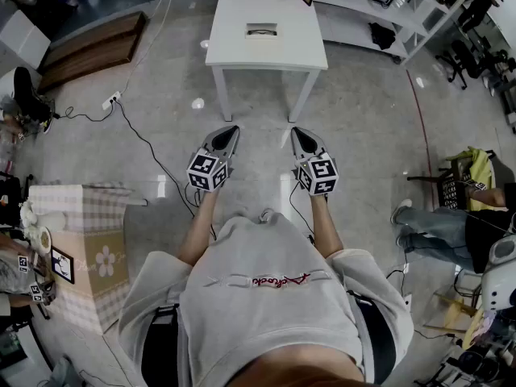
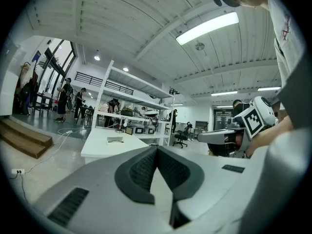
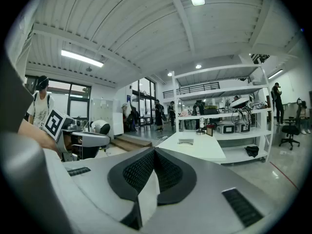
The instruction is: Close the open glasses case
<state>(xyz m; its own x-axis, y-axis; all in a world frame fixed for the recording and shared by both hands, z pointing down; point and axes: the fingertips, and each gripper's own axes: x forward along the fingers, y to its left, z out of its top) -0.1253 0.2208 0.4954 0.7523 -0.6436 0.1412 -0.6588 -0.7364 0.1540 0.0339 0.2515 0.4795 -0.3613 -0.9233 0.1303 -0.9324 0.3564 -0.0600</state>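
Observation:
An open glasses case [image 1: 261,30] lies flat on the white table [image 1: 242,51] ahead of me, small and light with a dark inside; it also shows far off as the case [image 2: 115,140] and the case [image 3: 185,141] in the gripper views. My left gripper [image 1: 230,130] and right gripper [image 1: 294,132] are held side by side over the floor, well short of the table's near edge, pointing roughly level toward it. Both are shut with nothing between their jaws. Each gripper shows in the other's view: the right gripper [image 2: 219,136], the left gripper [image 3: 90,139].
A white shelving unit [image 1: 379,6] with devices stands behind and right of the table. Cables [image 1: 145,143] cross the floor at left, near a checked box [image 1: 89,240]. A wooden step platform [image 1: 93,48] lies far left. A seated person's legs [image 1: 439,224] are at right.

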